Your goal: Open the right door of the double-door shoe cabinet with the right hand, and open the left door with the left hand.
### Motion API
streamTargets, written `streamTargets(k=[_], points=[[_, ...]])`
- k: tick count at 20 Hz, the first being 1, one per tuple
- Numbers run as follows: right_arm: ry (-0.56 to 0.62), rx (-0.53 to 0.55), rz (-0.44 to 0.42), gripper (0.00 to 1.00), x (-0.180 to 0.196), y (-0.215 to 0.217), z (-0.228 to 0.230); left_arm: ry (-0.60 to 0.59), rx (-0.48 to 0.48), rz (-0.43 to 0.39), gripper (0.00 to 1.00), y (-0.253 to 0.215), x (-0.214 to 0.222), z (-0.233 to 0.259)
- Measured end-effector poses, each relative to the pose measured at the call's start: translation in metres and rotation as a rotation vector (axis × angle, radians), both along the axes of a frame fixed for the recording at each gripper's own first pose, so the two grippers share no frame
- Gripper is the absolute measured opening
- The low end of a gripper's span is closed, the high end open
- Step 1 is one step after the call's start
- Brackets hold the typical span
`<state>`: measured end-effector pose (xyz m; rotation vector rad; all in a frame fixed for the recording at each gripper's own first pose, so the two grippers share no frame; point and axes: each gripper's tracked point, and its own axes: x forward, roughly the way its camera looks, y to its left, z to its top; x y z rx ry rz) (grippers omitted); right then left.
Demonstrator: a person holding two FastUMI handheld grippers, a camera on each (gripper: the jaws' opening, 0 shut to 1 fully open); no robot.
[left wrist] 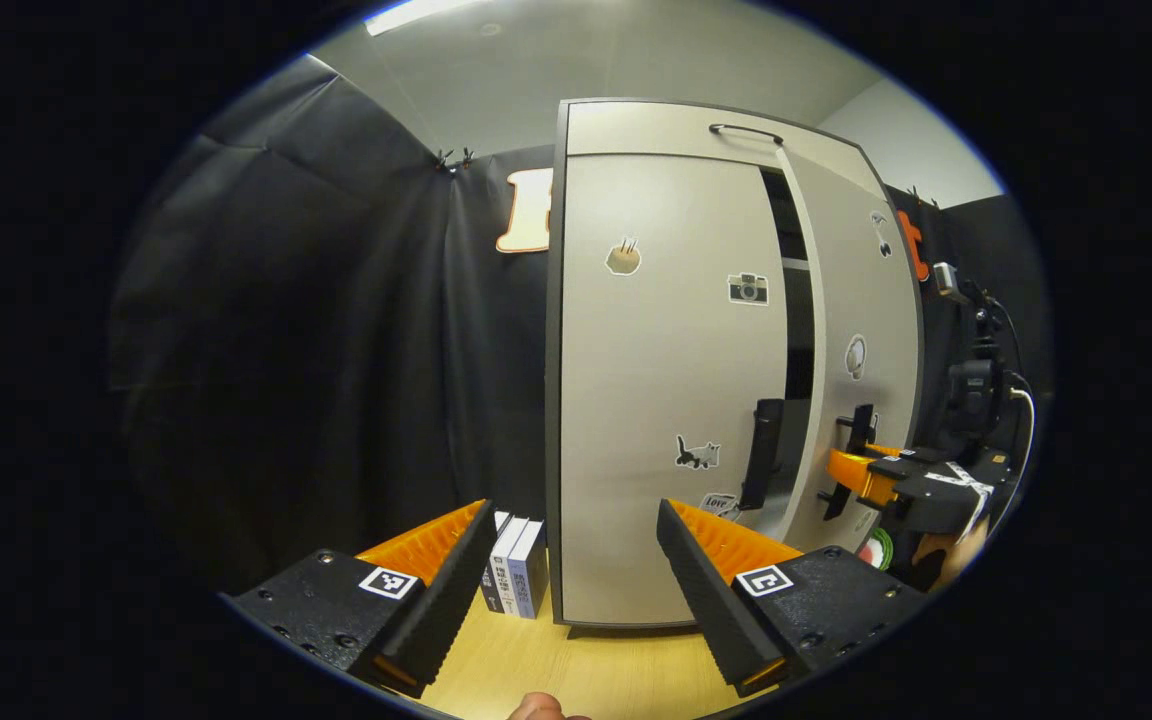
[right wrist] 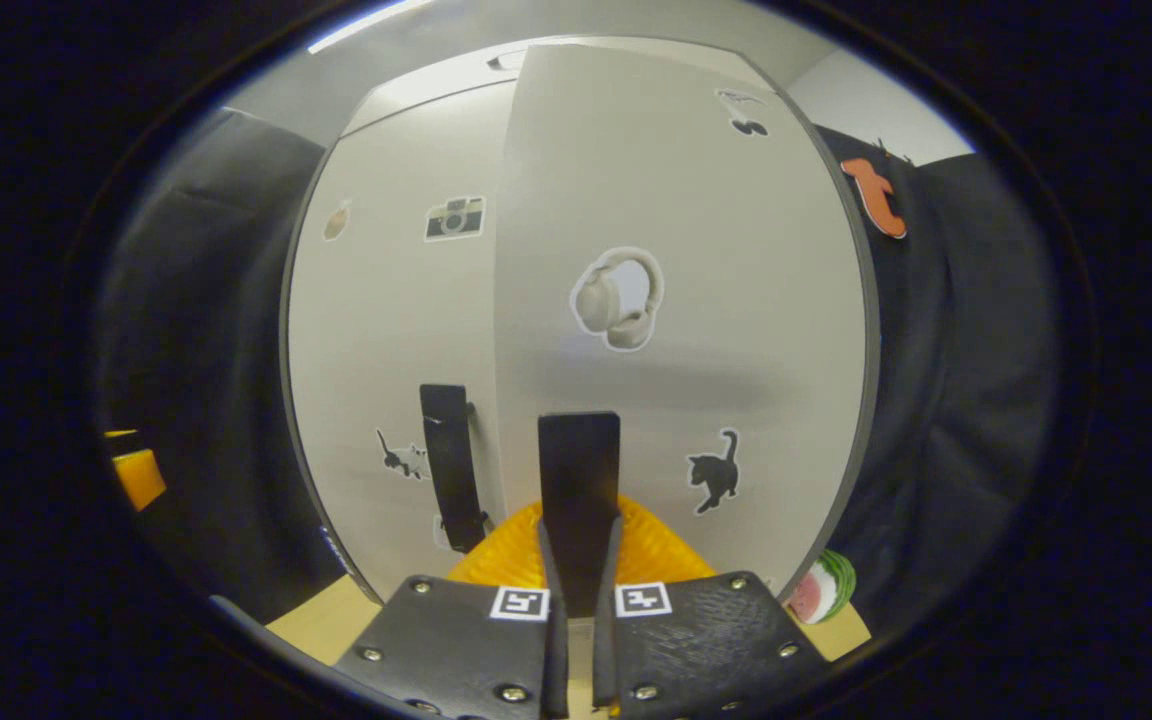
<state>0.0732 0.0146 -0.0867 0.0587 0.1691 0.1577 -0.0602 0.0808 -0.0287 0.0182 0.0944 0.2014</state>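
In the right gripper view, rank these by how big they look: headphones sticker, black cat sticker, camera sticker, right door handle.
Largest to smallest:
1. right door handle, though nearest the camera
2. headphones sticker
3. black cat sticker and camera sticker look about alike; not ranked.

Your left gripper (left wrist: 576, 590) is held level with its jaws spread wide and nothing between them. Your right gripper (right wrist: 577, 560), also seen at far right in the left gripper view (left wrist: 861, 470), has its fingers (right wrist: 548, 600) pressed together on the right door's handle (right wrist: 579, 480).
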Motion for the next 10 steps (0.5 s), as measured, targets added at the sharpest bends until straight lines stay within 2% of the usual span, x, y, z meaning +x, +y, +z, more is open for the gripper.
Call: streamTargets(k=[10], points=[[0.022, 0.014, 0.077, 0.10, -0.033, -0.021, 0.003, 0.021, -0.007, -0.086, 1.00, -0.022, 0.012, -0.007]])
